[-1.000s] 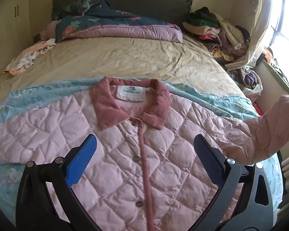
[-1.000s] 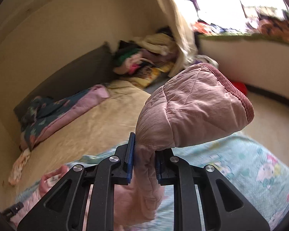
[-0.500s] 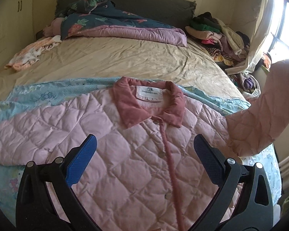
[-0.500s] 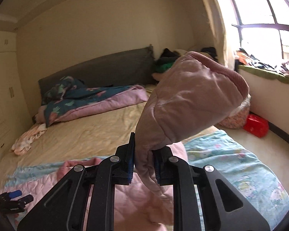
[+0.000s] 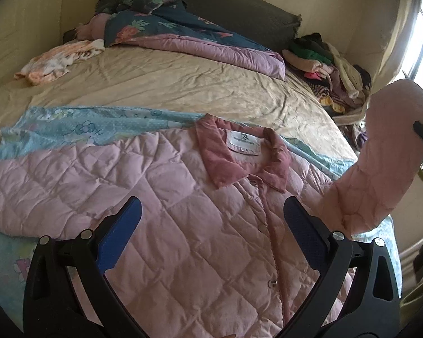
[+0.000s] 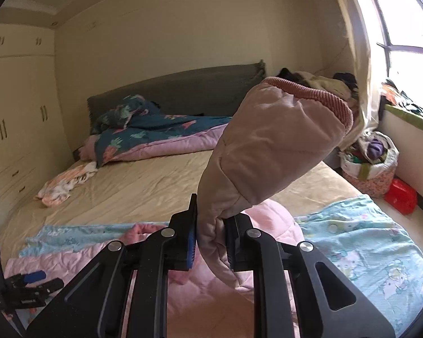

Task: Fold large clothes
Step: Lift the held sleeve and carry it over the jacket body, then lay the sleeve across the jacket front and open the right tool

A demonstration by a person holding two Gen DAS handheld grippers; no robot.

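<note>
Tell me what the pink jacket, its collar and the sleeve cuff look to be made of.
Pink jacket: thin padded fabric with a soft sheen, judging by its stitched diamond quilting and puffy panels; likely synthetic.
Collar: darker rose, matte and napped, perhaps corduroy or velvet.
Sleeve cuff: ribbed rose fabric with fine ridges, possibly knit or corduroy.

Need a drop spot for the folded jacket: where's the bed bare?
Free: the tan sheet between the blue cartoon blanket and the floral quilt. Crowded: the peach garment at its left edge, the clothes pile by the window, and the pink jacket across the near end.
</note>
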